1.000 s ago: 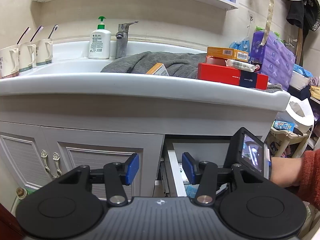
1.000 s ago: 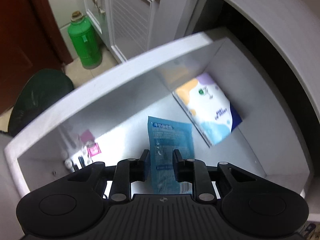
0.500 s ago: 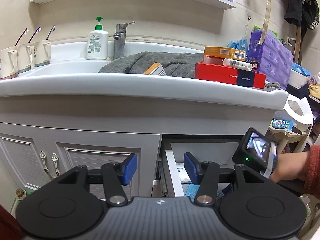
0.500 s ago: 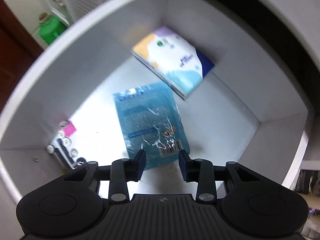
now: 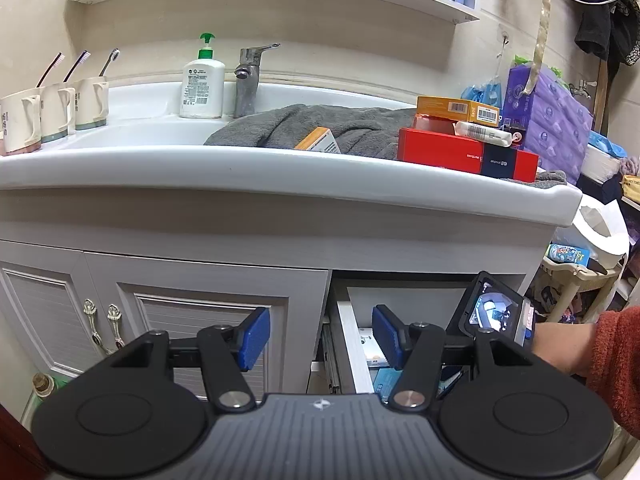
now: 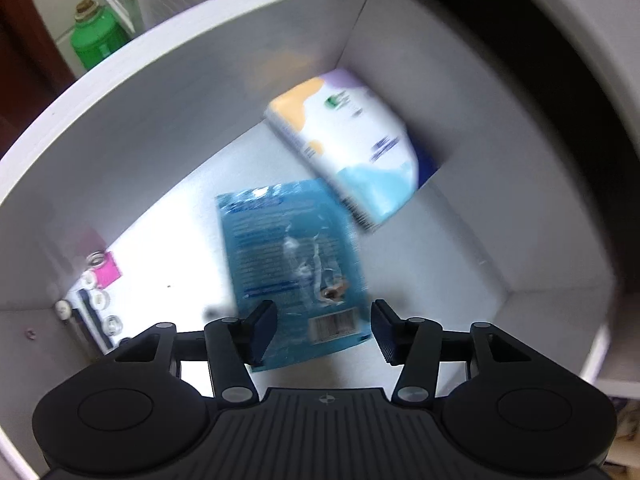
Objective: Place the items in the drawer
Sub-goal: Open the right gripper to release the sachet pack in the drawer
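Note:
The white drawer (image 6: pixel 120 92) stands pulled out below the sink counter; it also shows in the left wrist view (image 5: pixel 352 340). On its floor lie a blue packet (image 6: pixel 292 256) and a white, purple and orange pack (image 6: pixel 352 140). My right gripper (image 6: pixel 324 332) is open and empty, just above the blue packet's near end. My left gripper (image 5: pixel 320 338) is open and empty, held in front of the cabinet. On the counter sit a red box (image 5: pixel 464 154), an orange box (image 5: pixel 456 109), a white tube (image 5: pixel 484 133) and a small orange carton (image 5: pixel 320 142).
A grey towel (image 5: pixel 320 124), a soap bottle (image 5: pixel 202 84), a tap (image 5: pixel 248 76) and cups with toothbrushes (image 5: pixel 52 108) are at the sink. Small bottles and a pink item (image 6: pixel 96 284) lie in the drawer's left corner. A green bottle (image 6: pixel 96 40) stands on the floor.
My right gripper let go of the blue packet, which now lies flat in the drawer, and its jaws opened wider. The left gripper barely moved.

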Available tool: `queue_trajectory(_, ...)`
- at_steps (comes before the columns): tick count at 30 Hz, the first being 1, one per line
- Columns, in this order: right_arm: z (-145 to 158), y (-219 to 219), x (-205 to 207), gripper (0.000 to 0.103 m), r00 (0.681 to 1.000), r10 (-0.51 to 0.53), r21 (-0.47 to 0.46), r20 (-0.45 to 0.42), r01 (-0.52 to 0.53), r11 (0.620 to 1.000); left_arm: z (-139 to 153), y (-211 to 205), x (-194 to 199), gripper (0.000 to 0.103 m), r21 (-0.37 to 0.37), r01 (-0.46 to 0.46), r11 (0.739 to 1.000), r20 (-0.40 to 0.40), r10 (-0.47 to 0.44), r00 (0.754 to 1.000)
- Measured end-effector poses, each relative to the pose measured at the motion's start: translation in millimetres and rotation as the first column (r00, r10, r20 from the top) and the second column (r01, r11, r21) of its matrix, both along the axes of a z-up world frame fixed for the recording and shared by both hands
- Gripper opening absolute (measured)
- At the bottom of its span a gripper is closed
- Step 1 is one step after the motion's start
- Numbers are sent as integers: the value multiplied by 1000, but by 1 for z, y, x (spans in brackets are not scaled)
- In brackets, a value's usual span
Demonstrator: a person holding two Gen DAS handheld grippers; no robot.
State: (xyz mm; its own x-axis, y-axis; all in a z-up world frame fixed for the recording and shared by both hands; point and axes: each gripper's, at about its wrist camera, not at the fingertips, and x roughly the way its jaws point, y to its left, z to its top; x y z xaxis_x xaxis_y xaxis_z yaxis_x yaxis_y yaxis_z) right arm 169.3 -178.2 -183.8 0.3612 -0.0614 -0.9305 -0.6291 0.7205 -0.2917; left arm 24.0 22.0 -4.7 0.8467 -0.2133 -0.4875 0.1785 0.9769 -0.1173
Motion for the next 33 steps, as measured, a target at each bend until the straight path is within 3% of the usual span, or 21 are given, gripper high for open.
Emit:
queue_trajectory(4, 14, -7, 4, 53, 991, -98, 85, 87, 90, 992, 0, 0, 1, 68, -4, 1, 1000, 0, -1, 1000)
queue_trajectory(6, 12, -3, 3, 61, 985, -105, 70, 140, 96, 993, 0, -1, 1, 69, -3, 1, 1000, -1, -1, 1000)
queue_trajectory(8, 4, 3, 3, 61, 979, -91, 40, 181, 85, 996, 0, -2, 1, 79, -5, -2, 1000, 0, 2, 1000)
queue_trajectory(10, -3, 9, 1, 66, 979, -82, 18, 187, 80, 997, 0, -3, 0, 80, -4, -2, 1000, 5, 2, 1000)
queue_trajectory(14, -8, 18, -5, 66, 981, -34, -21, 190, 38, 999, 0, -2, 0, 80, 0, -3, 1000, 6, 3, 1000)
queue_trajectory(20, -4, 12, -12, 61, 998, 45, 63, -43, -42, 997, 1, -2, 1, 81, -13, 0, 1000, 4, 0, 1000)
queue_trajectory(24, 9, 7, -19, 60, 998, 62, 66, -8, -62, 996, 1, -4, 0, 81, -7, 7, 1000, 5, -7, 1000)
queue_trajectory(27, 23, -9, -16, 61, 993, 4, 161, -121, 16, 987, 0, -4, -1, 81, 1, 7, 1000, 2, -7, 1000)
queue_trajectory(29, 25, -13, -20, 61, 980, 9, 141, -199, 20, 990, -1, -3, -1, 81, 3, 4, 1000, -1, -4, 1000)
queue_trajectory(33, 18, -13, -37, 58, 966, 43, 65, -256, -28, 997, -1, -3, 0, 81, 0, 2, 1000, -4, -2, 1000)
